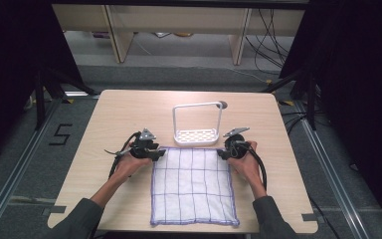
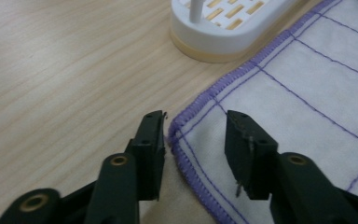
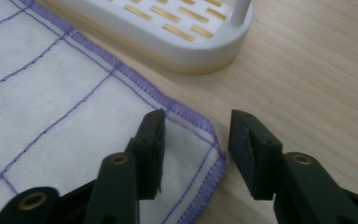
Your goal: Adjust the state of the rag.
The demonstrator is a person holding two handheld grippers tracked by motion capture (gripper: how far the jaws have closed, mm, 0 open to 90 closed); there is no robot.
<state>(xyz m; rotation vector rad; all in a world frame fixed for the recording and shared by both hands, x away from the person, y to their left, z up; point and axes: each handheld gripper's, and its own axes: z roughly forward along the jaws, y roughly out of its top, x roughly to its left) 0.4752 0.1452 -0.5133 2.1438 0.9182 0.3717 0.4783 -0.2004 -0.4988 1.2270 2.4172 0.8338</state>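
A white cloth with a purple grid and purple hem lies flat on the near half of the wooden table. My left gripper is at the cloth's far left corner. In the left gripper view that corner lies between the jaws of the left gripper, which stand apart without pressing on it. My right gripper is at the far right corner. In the right gripper view that corner lies between the separated jaws of the right gripper.
A white slotted rack with a tall wire handle stands just beyond the cloth's far edge, close to both grippers; its base is near in both gripper views. Bare tabletop lies to either side.
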